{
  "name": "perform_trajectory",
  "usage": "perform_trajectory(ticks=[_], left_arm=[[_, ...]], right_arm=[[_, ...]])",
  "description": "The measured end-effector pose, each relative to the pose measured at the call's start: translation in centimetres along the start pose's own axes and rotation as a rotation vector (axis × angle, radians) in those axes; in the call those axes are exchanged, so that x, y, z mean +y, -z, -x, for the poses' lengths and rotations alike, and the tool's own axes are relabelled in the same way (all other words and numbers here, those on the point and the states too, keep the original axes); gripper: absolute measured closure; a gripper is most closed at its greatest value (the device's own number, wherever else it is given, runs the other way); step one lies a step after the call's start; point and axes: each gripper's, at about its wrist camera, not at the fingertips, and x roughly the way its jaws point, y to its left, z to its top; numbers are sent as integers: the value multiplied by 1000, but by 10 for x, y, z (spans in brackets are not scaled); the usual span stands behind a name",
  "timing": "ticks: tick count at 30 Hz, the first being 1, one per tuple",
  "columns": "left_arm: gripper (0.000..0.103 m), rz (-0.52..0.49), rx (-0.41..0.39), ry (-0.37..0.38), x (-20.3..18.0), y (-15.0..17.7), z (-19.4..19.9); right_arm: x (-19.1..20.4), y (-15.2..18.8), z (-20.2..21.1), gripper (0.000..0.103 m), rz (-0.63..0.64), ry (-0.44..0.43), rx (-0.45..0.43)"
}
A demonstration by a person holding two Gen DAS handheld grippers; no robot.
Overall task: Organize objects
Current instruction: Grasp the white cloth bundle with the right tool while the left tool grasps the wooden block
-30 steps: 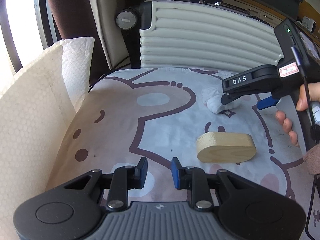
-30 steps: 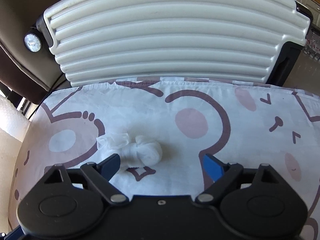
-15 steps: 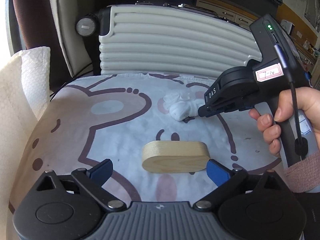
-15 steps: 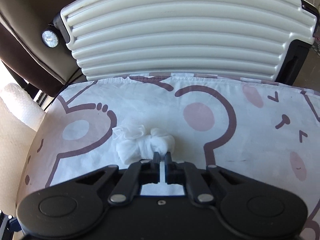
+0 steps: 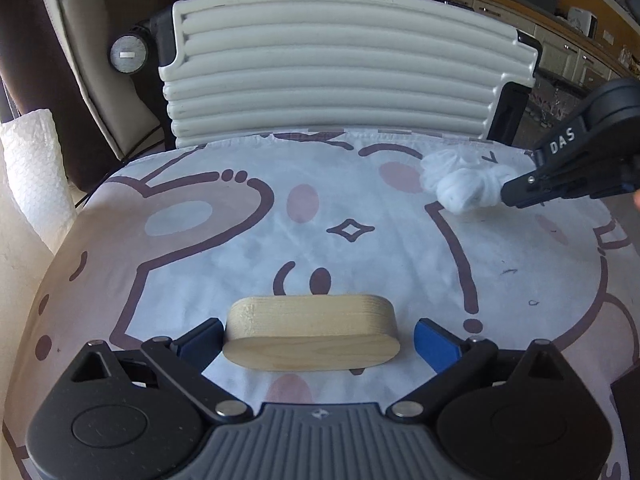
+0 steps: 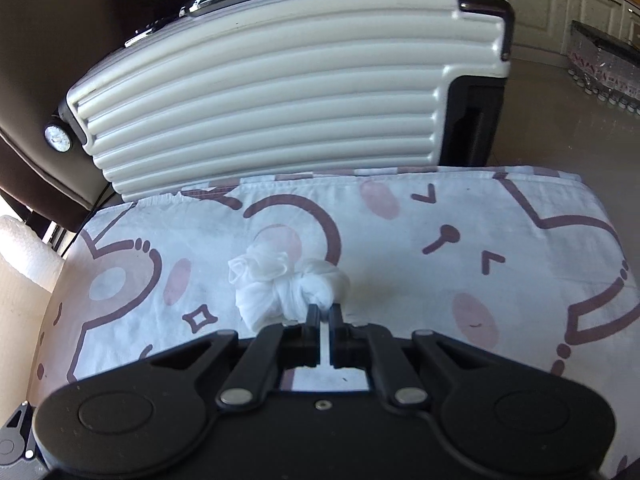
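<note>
While your right gripper pinches the soft, light white cloth bundle above the printed sheet, your left gripper, spread wide, straddles the rigid wooden block; grip its short ends.

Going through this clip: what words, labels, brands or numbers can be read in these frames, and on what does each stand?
"DAS": white letters on the black side of the right gripper, seen in the left wrist view.
Small emblem on the grey body of the left gripper: too small to read.
No writing can be read on the suitcase, the wooden block or the cartoon-print cloth.
</note>
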Motion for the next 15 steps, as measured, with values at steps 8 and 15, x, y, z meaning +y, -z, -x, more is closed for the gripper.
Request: perform_trajectory(ticks=[8, 15], left_arm=[[11, 19, 10, -31, 3, -2, 1], [11, 27, 15, -37, 2, -2, 15]], right_arm=[[-20, 9, 11, 100, -38, 7, 4], [-19, 18, 22, 100, -42, 8, 2]])
